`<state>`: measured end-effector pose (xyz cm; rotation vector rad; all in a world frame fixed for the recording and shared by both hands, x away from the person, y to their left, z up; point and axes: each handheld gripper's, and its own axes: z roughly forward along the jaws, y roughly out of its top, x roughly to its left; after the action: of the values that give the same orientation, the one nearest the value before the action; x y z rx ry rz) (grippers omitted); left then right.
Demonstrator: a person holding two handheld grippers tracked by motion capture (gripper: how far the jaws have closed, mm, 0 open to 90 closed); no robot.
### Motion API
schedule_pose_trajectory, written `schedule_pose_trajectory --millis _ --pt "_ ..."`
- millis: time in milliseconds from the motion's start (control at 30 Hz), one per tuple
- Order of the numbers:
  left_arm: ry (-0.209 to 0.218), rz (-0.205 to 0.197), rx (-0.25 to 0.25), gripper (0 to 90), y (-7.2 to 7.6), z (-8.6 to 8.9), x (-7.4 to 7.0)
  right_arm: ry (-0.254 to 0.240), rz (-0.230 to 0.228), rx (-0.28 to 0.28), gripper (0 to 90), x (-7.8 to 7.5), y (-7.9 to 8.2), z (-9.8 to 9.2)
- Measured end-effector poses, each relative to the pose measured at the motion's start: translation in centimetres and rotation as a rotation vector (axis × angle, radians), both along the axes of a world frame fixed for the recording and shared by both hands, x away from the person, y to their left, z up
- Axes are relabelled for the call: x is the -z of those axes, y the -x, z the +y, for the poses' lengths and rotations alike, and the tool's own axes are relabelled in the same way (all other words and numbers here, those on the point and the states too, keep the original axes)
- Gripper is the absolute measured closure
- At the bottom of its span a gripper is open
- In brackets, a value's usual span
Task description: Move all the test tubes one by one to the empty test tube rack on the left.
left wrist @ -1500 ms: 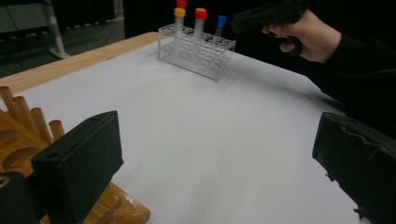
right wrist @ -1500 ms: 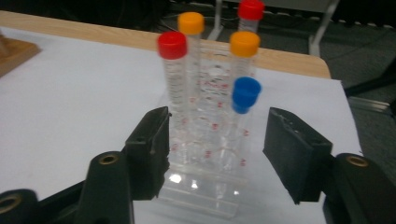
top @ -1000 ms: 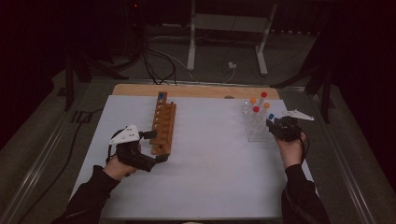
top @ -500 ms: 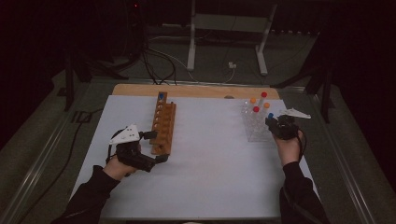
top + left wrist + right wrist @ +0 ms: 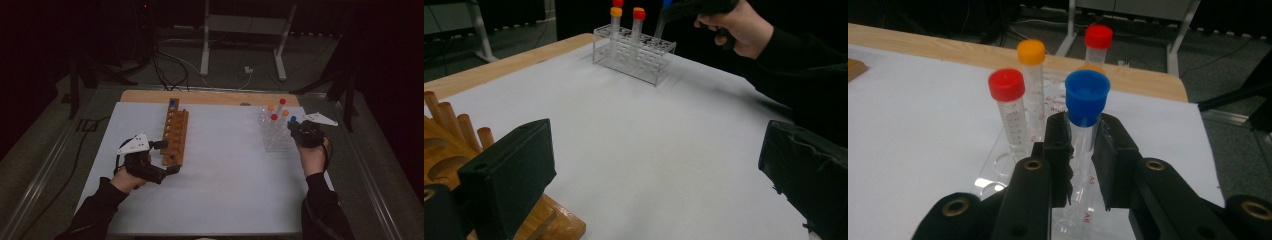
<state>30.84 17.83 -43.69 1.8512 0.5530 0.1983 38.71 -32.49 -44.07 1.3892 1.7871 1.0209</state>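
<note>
My right gripper (image 5: 1082, 145) is shut on a clear tube with a blue cap (image 5: 1087, 95), held upright at the right side of the clear rack (image 5: 272, 142). In that rack stand two red-capped tubes (image 5: 1007, 85) and orange-capped ones (image 5: 1031, 51). In the high view the right gripper (image 5: 295, 127) and the blue cap (image 5: 293, 119) sit at the rack's right edge. My left gripper (image 5: 167, 157) is open, its jaws wide apart at the near end of the wooden rack (image 5: 176, 131). From the left gripper (image 5: 649, 165) I see the wooden rack (image 5: 446, 145) by its left jaw.
One blue-capped tube (image 5: 172, 103) stands at the far end of the wooden rack. A white sheet (image 5: 225, 180) covers the table, with a bare wooden strip (image 5: 210, 97) along the far edge. Cables and metal stand legs (image 5: 205, 45) lie on the floor beyond.
</note>
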Motion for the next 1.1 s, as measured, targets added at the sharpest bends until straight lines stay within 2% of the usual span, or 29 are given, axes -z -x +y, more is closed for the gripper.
schedule_pose_trajectory --millis 200,433,700,933,1100 --pt "0.001 0.000 0.000 2.5 0.0 0.0 0.0 0.013 -0.043 0.005 77.6 -1.4 0.8 0.2" --pt "0.003 0.002 0.006 2.5 0.0 0.0 -0.1 -0.002 -0.065 -0.033 77.6 -2.6 1.7 0.8" --pt "-0.007 0.009 0.013 2.5 0.0 -0.2 0.1 0.013 -0.057 -0.102 77.6 -2.8 2.4 2.8" --pt "-0.014 0.008 0.016 2.6 0.0 -0.3 0.1 -0.007 -0.044 -0.183 77.6 -3.0 3.0 4.7" --pt "-0.009 0.015 0.023 2.6 0.0 -0.4 0.1 -0.003 -0.024 -0.238 77.6 -2.7 3.3 6.2"
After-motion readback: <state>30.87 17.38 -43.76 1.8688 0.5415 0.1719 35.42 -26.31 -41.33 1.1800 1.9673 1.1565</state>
